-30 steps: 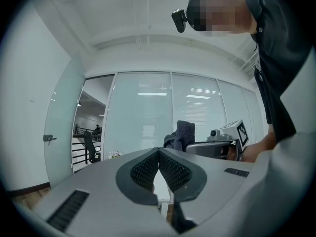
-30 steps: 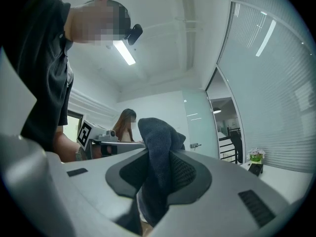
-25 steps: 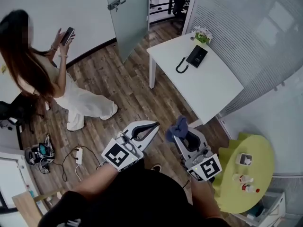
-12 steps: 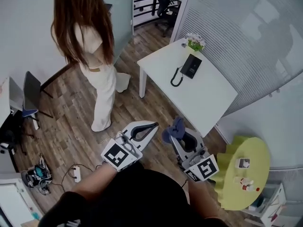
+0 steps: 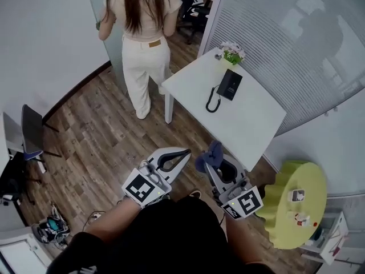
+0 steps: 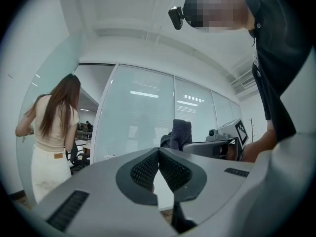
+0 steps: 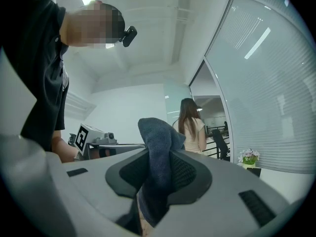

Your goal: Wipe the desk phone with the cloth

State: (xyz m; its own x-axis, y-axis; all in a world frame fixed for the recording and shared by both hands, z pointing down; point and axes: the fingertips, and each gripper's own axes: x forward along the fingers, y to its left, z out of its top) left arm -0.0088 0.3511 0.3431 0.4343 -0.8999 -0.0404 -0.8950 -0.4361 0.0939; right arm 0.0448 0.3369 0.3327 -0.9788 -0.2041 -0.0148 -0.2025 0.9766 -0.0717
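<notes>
A black desk phone (image 5: 229, 84) with a coiled cord lies on the white desk (image 5: 251, 124) ahead, near its far end. My right gripper (image 5: 212, 155) is shut on a dark blue cloth (image 5: 209, 156), which sticks up between its jaws (image 7: 159, 147). My left gripper (image 5: 183, 152) is shut with nothing in it (image 6: 158, 154). Both grippers hover over the wooden floor, short of the desk's near corner. The cloth also shows in the left gripper view (image 6: 178, 135).
A person in white (image 5: 144, 33) stands by the desk's far left corner at a glass door. A small flower pot (image 5: 232, 53) sits on the desk beyond the phone. A yellow-green round table (image 5: 302, 204) with small items stands to the right. Frosted glass walls run behind the desk.
The person has walked from the left side to the glass door by the desk. The view has shifted slightly; both grippers keep their places, the cloth still held.
</notes>
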